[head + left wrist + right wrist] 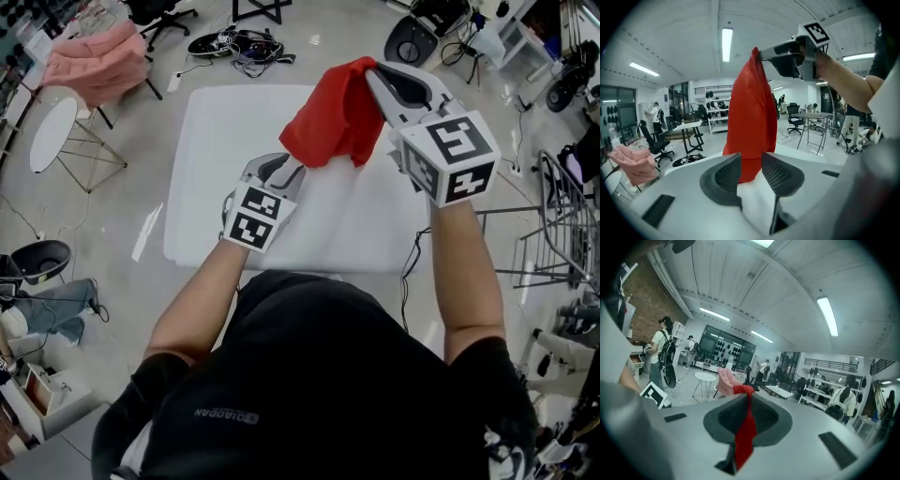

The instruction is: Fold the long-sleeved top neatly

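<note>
Recording the right gripper (375, 70) first: what is it doing? (Inspector 1)

It is clamping a bunched edge of the red long-sleeved top (336, 112), with both jaws pressing together on the cloth. It is holding that edge high above the white table (225, 122), toward the table's far right side. (Inspector 2)

And how is the garment lying? (Inspector 1)

It is not lying at all. It is hanging from that 1 pinch in a narrow, gathered column over the table's far half. I cannot tell whether its lowest fold is clearing the table top. (Inspector 2)

What is the left gripper (281, 164) showing? (Inspector 1)

Its 2 jaws are standing apart and gripping nothing. It is hovering over the middle of the table, just beside the top's lower end. In the left gripper view that lower end is showing in the gap between the jaws, but neither pad is pressing on it. (Inspector 2)

Anything else around the table? (Inspector 1)

A pink garment (94, 61) is draping over a chair beyond the table's far left corner, and a round white side table (52, 131) is standing off the table's left side, well apart. (Inspector 2)
</note>
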A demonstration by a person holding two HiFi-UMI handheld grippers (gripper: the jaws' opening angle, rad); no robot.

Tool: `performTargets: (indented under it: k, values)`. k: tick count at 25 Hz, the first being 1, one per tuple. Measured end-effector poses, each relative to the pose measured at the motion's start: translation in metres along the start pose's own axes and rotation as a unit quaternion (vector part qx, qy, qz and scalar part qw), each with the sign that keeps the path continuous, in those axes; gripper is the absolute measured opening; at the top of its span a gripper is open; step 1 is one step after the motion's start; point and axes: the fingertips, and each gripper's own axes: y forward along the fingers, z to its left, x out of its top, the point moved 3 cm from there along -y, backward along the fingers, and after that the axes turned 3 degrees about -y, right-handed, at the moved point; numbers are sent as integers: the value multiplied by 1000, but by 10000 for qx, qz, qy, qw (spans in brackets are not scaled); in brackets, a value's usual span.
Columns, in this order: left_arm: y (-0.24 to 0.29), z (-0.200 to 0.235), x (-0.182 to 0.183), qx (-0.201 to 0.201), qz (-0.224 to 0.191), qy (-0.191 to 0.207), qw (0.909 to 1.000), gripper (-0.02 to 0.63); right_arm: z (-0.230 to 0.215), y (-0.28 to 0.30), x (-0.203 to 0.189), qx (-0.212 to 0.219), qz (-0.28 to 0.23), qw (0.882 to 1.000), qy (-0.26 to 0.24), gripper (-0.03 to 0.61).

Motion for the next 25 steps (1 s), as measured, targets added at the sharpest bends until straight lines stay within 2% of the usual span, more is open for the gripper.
performTargets:
  k: [3, 8, 12, 18, 20, 22, 25]
  values:
    - [17, -15, -5, 67, 88, 48, 9999, 144, 9, 3, 11, 74, 19, 9999, 103, 31]
    - [34, -26, -19, 436, 336, -442, 9975, 189, 23, 8, 18, 298, 50, 9990, 342, 31]
    - [39, -12, -27, 917, 267, -594, 9937, 199, 36, 5, 21, 536, 15, 9974, 491, 31]
    - [44, -3, -30, 997, 163, -769, 9919, 199, 51, 2, 22, 759, -49, 9950, 648, 31]
    - [41, -2, -33, 987, 154, -832, 9915, 174, 48, 3, 19, 742, -31, 9949, 676, 31]
    - [35, -1, -33, 898, 135, -866, 9921, 93, 39, 5, 12, 705, 24, 9947, 754, 31]
    - [18, 1, -41, 665, 198, -947, 9931, 73, 24, 11, -12, 666, 282, 9928, 958, 32]
